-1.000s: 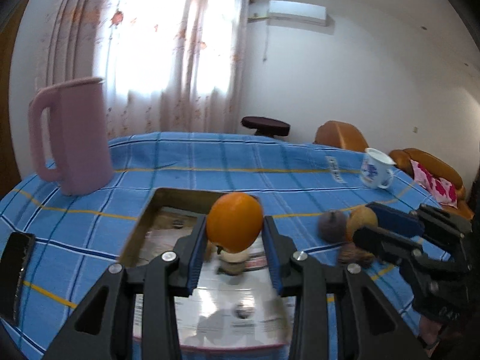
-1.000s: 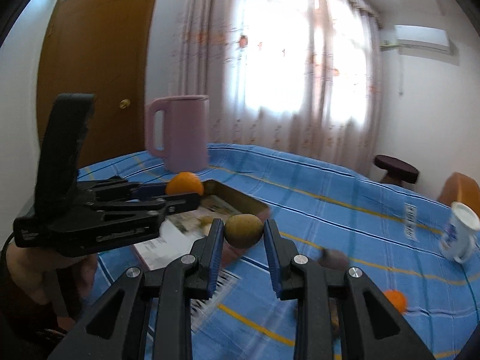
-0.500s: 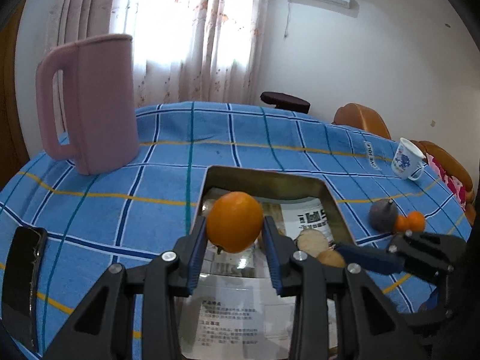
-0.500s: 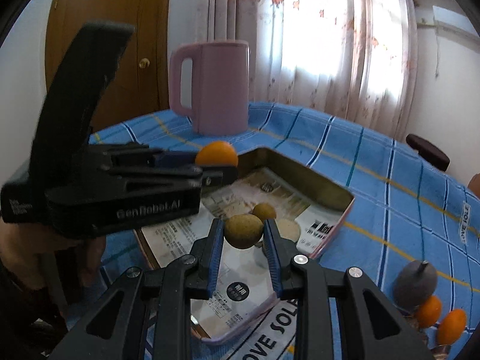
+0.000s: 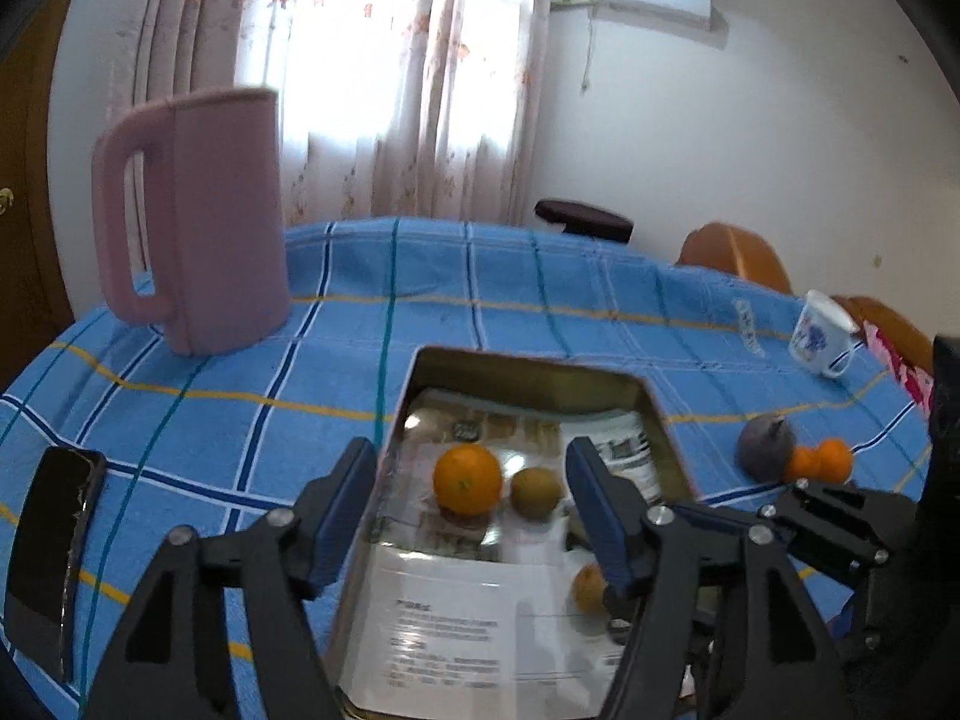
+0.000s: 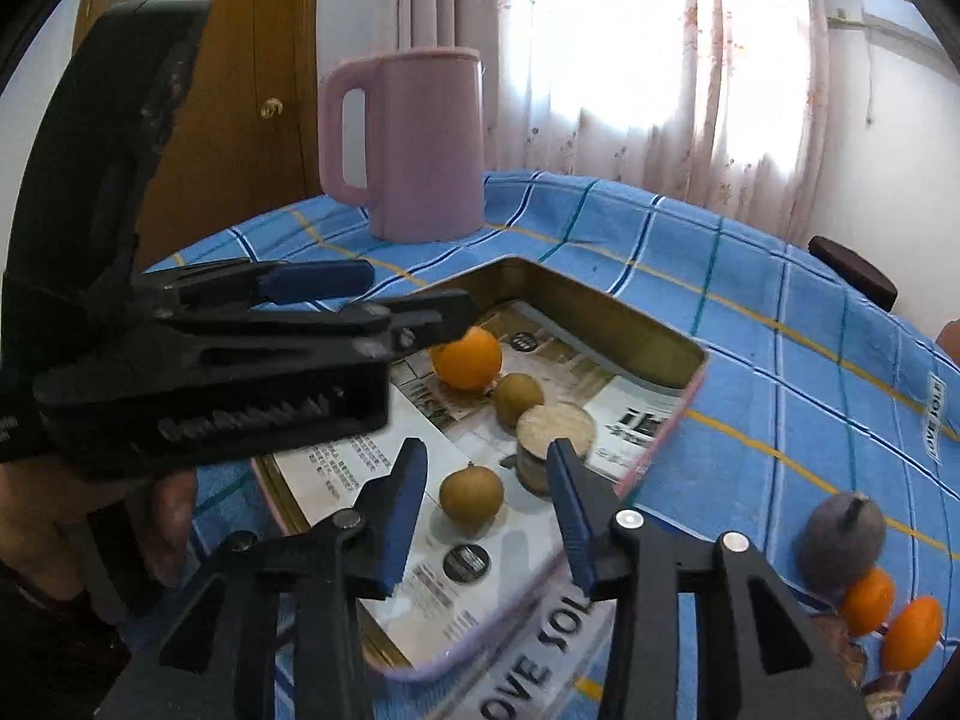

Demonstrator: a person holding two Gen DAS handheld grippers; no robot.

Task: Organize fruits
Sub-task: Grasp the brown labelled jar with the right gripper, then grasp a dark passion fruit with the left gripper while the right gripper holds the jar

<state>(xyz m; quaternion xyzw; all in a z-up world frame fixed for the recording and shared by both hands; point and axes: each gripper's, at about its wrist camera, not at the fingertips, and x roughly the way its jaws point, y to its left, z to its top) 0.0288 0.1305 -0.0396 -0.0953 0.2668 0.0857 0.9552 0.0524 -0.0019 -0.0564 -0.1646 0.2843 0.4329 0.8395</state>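
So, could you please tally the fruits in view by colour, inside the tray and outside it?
Orange: 3, one orange in the tray, two small ones on the cloth.
Brown: 2, both in the tray.
Grey-purple: 1, on the cloth.
Total: 6

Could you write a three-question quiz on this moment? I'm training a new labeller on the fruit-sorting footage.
1. True or false: the left gripper grips the orange.
2. Where do the two small oranges lie? A) in the tin tray B) on the tablecloth beside the grey pear-shaped object
3. Fill in: the right gripper is ____.

Key: 1 false; 2 B; 3 open, above a brown fruit.
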